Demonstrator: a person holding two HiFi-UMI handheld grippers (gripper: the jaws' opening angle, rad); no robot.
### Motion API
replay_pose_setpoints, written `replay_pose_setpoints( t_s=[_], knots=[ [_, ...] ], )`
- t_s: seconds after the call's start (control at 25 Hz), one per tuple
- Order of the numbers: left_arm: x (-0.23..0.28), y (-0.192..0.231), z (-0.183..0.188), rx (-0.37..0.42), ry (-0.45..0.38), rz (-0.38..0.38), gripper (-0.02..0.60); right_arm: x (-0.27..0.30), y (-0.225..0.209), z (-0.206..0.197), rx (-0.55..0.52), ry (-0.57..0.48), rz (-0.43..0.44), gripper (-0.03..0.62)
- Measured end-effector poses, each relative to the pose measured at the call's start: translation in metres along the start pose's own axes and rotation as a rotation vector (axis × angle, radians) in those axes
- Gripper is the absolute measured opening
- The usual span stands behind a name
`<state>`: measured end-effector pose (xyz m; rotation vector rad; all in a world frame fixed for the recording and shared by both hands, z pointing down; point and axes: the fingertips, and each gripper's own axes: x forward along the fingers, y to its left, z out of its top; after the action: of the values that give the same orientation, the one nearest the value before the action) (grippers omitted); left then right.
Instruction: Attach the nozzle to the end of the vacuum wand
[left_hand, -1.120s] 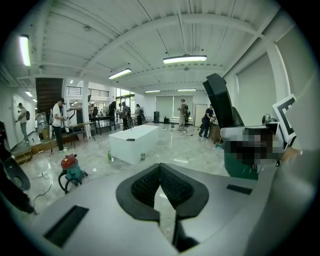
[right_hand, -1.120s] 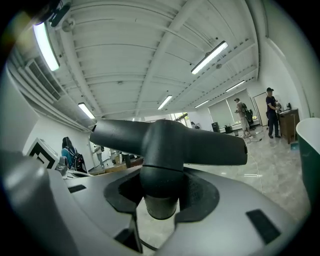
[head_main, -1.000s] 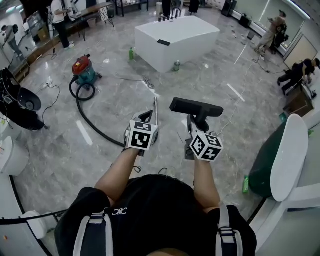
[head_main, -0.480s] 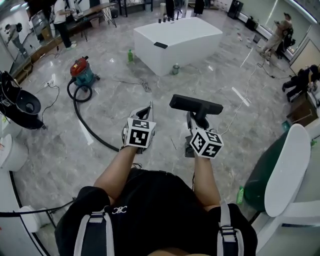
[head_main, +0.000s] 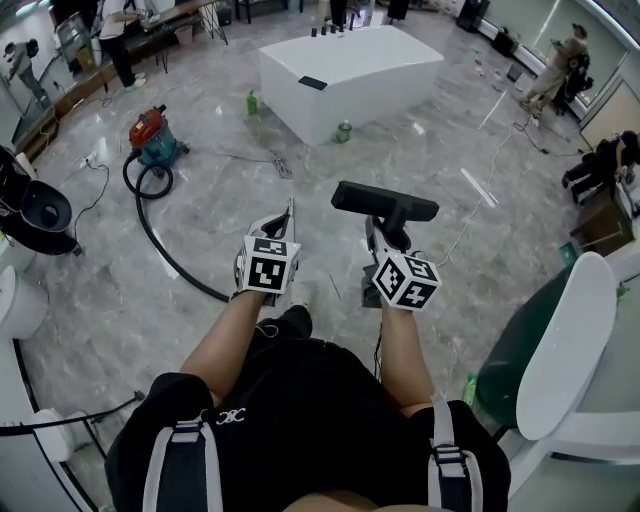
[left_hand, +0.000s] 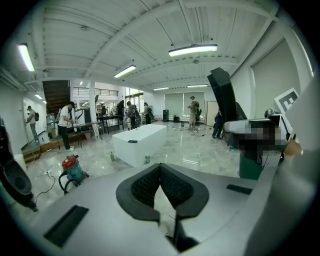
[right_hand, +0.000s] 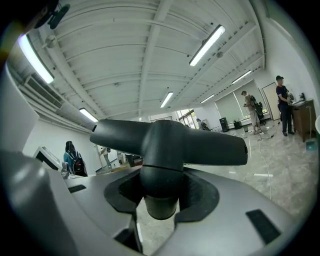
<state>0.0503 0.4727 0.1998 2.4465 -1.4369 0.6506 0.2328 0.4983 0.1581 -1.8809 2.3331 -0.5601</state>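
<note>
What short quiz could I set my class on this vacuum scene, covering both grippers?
1. True or false: the left gripper is shut with nothing between its jaws.
2. The right gripper grips the black nozzle by its: A) wide head, B) round neck, C) hose.
3. Fill in: in the head view, the red vacuum cleaner sits towards the ___ gripper's side.
Key: 1 true; 2 B; 3 left.

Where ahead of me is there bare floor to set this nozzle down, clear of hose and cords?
The grey floor between the black hose and the loose cords is bare, and so is the stretch from the white block to the thin white cable. It is crowded round the red vacuum and by the can at the block.
</note>
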Motion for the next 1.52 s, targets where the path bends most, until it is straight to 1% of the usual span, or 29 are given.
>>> replay_pose_setpoints(
  t_s=[0.24,0.36,0.48,0.68,0.8,1.0,1.16,1.32,1.52],
  knots=[
    [0.058,0.003,0.013,-0.010,-0.004,-0.010,0.011,0.039,-0.029,0.006,-0.019,0.003,0.005,0.166],
    [0.091,0.006,0.027,-0.010,-0.010,-0.018,0.011,0.065,-0.047,0.016,-0.027,-0.003,0.001,0.166],
    [0.127,0.017,0.047,-0.009,-0.016,-0.021,0.011,0.103,-0.066,0.029,-0.029,-0.005,-0.003,0.166],
    [0.193,0.053,0.082,-0.014,0.004,-0.012,0.011,0.179,-0.087,0.057,-0.031,-0.006,-0.001,0.166],
    [0.231,0.079,0.102,-0.008,0.014,-0.003,0.011,0.231,-0.094,0.072,-0.017,-0.007,0.018,0.166],
    [0.293,0.128,0.137,-0.016,0.011,0.003,0.011,0.318,-0.096,0.092,-0.034,-0.003,0.043,0.166],
    [0.337,0.165,0.159,-0.043,0.006,0.004,0.012,0.379,-0.098,0.102,-0.049,0.011,0.053,0.166],
    [0.373,0.195,0.162,-0.077,0.021,0.019,0.011,0.426,-0.100,0.105,-0.060,0.030,0.067,0.166],
    [0.403,0.228,0.143,-0.125,0.081,0.058,0.012,0.478,-0.104,0.092,-0.049,0.082,0.103,0.166]
  ],
)
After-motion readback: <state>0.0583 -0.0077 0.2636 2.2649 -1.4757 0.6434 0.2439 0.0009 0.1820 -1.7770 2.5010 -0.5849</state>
